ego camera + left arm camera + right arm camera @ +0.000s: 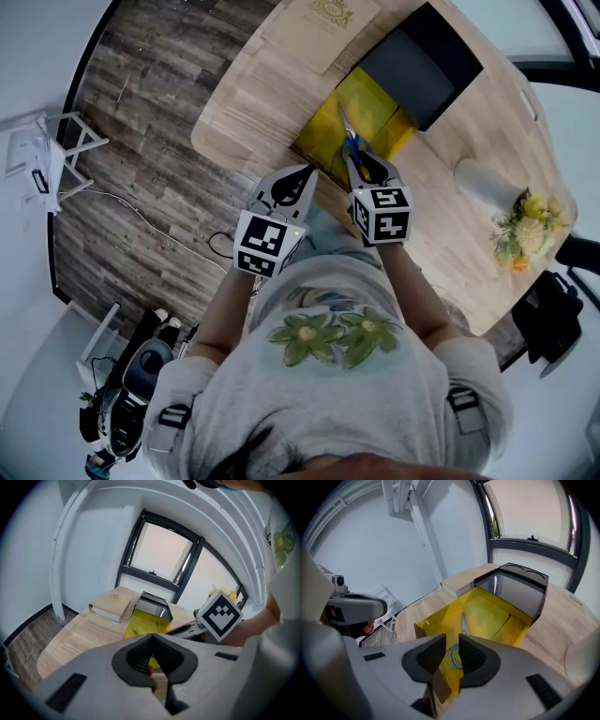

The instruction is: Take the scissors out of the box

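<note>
Standing slightly parted, the right gripper [451, 641] fingers are hanging over the yellow box [490, 607] on the bench [567, 620]. Scissors [464, 620] are lying inside, just beyond the fingertips, blue handle partly hidden behind them. Left gripper [152, 638] fingers are pressing tip to tip.

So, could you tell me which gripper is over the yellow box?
The right gripper, jaws apart above the scissors; the left gripper, shut, hangs short of the box.

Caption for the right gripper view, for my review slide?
Right tool, jaws apart, at the open yellow box with blue-handled scissors lying inside.
</note>
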`<state>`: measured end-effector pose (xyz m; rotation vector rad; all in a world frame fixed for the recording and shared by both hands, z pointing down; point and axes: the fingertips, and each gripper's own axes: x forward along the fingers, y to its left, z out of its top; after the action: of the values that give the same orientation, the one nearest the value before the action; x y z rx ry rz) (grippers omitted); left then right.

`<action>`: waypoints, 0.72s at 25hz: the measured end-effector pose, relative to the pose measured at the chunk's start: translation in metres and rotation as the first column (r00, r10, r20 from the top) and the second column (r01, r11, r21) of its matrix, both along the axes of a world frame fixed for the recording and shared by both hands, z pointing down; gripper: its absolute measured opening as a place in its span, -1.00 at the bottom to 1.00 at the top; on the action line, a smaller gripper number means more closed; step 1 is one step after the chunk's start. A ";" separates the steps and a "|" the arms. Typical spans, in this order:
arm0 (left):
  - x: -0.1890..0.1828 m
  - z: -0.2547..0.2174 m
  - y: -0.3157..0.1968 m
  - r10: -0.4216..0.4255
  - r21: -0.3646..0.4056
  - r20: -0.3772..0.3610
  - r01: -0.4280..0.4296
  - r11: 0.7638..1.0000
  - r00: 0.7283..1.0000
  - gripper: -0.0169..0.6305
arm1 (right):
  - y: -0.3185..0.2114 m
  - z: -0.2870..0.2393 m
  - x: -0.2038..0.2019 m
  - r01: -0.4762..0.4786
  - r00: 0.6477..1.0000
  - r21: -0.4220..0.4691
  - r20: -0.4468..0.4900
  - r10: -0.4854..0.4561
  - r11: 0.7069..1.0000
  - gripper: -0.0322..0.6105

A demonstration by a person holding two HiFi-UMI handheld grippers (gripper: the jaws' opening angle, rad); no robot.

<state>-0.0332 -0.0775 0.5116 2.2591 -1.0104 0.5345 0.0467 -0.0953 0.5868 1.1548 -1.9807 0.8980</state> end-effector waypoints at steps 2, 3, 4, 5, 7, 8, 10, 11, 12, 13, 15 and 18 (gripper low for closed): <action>0.000 0.002 0.000 0.002 -0.004 0.002 -0.002 1.000 1.000 -0.93 | 0.000 0.003 0.000 0.001 1.000 -0.011 -0.009 -0.001 1.000 -0.71; -0.001 0.003 -0.001 0.002 -0.006 0.002 -0.002 1.000 1.000 -0.93 | 0.000 0.004 0.001 0.001 1.000 -0.016 -0.014 -0.002 1.000 -0.70; -0.001 0.003 -0.001 0.001 -0.007 0.003 -0.001 1.000 1.000 -0.93 | 0.000 0.006 0.001 0.002 1.000 -0.020 -0.018 -0.002 1.000 -0.69; -0.001 0.004 -0.002 -0.001 -0.007 0.003 0.001 1.000 1.000 -0.93 | 0.000 0.008 0.001 0.002 1.000 -0.025 -0.023 -0.003 1.000 -0.69; -0.002 0.006 -0.002 -0.003 -0.009 0.004 0.003 1.000 1.000 -0.93 | -0.001 0.011 0.002 0.002 0.999 -0.032 -0.032 -0.003 0.999 -0.68; -0.002 0.006 -0.002 -0.004 -0.010 0.005 0.004 1.000 1.000 -0.93 | -0.001 0.012 0.002 0.001 0.999 -0.036 -0.037 -0.003 0.999 -0.67; -0.003 0.007 -0.003 -0.005 -0.011 0.006 0.005 1.000 1.000 -0.93 | -0.002 0.014 0.002 0.001 0.999 -0.046 -0.046 -0.003 0.999 -0.67; -0.003 0.007 -0.004 -0.007 -0.011 0.003 0.007 1.000 1.000 -0.93 | -0.002 0.015 0.002 0.001 0.999 -0.052 -0.050 -0.004 0.999 -0.67; -0.003 0.006 -0.005 -0.010 -0.011 -0.001 0.010 1.000 1.000 -0.93 | -0.003 0.017 0.002 0.003 0.998 -0.058 -0.055 -0.006 0.998 -0.67; -0.004 0.006 -0.006 -0.012 -0.011 -0.004 0.012 1.000 1.000 -0.93 | -0.003 0.018 0.002 0.004 0.998 -0.064 -0.060 -0.008 0.998 -0.67; -0.004 0.006 -0.006 -0.014 -0.012 -0.005 0.014 1.000 1.000 -0.93 | -0.002 0.021 0.002 0.005 0.998 -0.077 -0.070 -0.010 0.997 -0.66; -0.005 0.007 -0.007 -0.015 -0.014 -0.007 0.015 1.000 1.000 -0.93 | -0.001 0.026 0.003 0.003 0.996 -0.096 -0.088 -0.012 0.995 -0.64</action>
<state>-0.0381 -0.0842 0.5187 2.2378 -1.0159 0.5258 0.0500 -0.0964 0.6131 1.1132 -1.8498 0.9119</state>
